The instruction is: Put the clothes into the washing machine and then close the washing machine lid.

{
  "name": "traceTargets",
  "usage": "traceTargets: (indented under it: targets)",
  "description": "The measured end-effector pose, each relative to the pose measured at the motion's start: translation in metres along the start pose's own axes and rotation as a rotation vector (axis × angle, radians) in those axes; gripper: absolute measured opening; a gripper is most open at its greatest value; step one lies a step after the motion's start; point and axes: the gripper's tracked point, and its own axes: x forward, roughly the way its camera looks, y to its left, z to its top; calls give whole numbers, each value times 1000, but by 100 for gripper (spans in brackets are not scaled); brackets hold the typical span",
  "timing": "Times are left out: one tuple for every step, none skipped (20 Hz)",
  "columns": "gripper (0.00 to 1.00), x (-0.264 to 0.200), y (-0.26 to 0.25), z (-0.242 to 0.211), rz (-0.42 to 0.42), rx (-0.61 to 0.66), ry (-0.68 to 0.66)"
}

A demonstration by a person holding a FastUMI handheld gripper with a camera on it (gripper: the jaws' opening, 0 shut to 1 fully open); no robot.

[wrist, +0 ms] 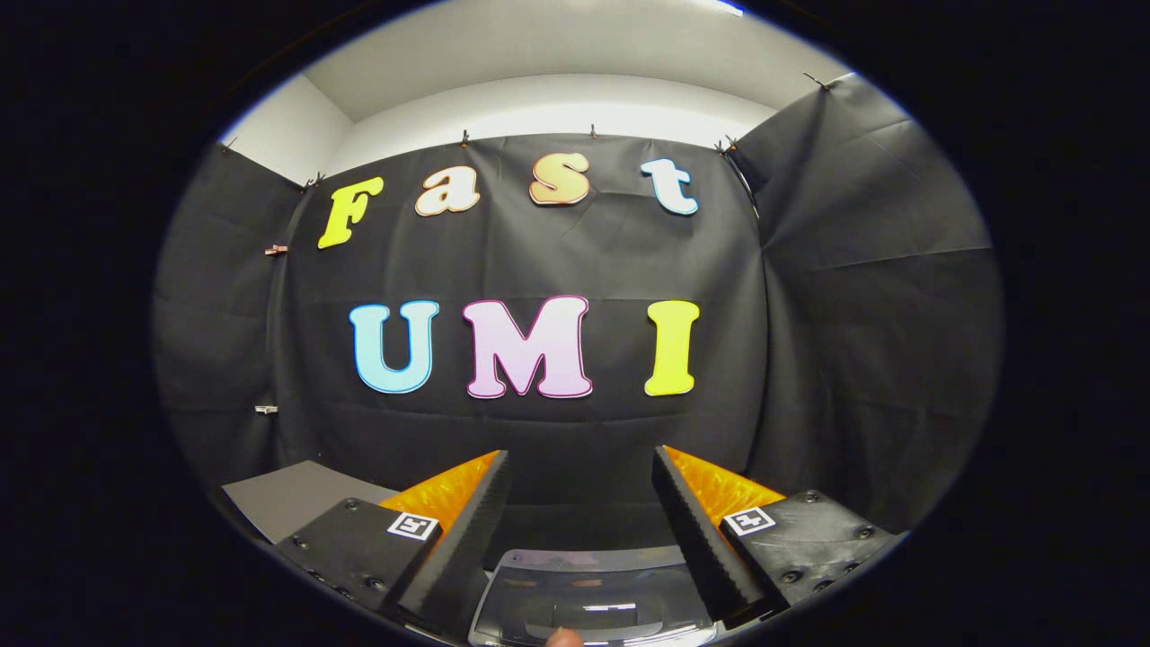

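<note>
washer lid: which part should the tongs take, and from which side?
Probably the lid's near edge, approached from above and the front. It is a flat translucent panel lying between and below the open tongs, and a recess near that edge looks like a handle. Whether it is up or shut is unclear here.

Glossy translucent plastic washing machine lid [593, 593] (reflections on it), matt creased black cloth wall [862, 296], ribbed claw [579, 467] fingers spread apart

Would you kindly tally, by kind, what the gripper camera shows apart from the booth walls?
Gripper, fingers open with nothing between them: 1
Washing machine lid, translucent, below and between the fingers: 1
Grey board, beside the one finger: 1
Fingertip at the lid's near edge: 1
Total: 4
</note>
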Motion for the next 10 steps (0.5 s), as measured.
traceTargets:
  targets:
    - [99, 0, 0, 1, 2, 2, -3]
    - [99, 2, 1, 1, 3, 5, -4]
    - [99, 1, 1, 1, 3, 6, -3]
    - [99, 1, 1, 0, 4, 5, -3]
    - [99, 2, 3, 1, 5, 5, -2]
    - [99, 2, 5, 1, 8, 6, -3]
    - [99, 2, 6, 1, 9, 5, -3]
    - [99, 3, 7, -1, 12, 3, 1]
    - [99, 3, 8, -2, 11, -1, 2]
    - [99, 2, 8, -2, 11, -5, 6]
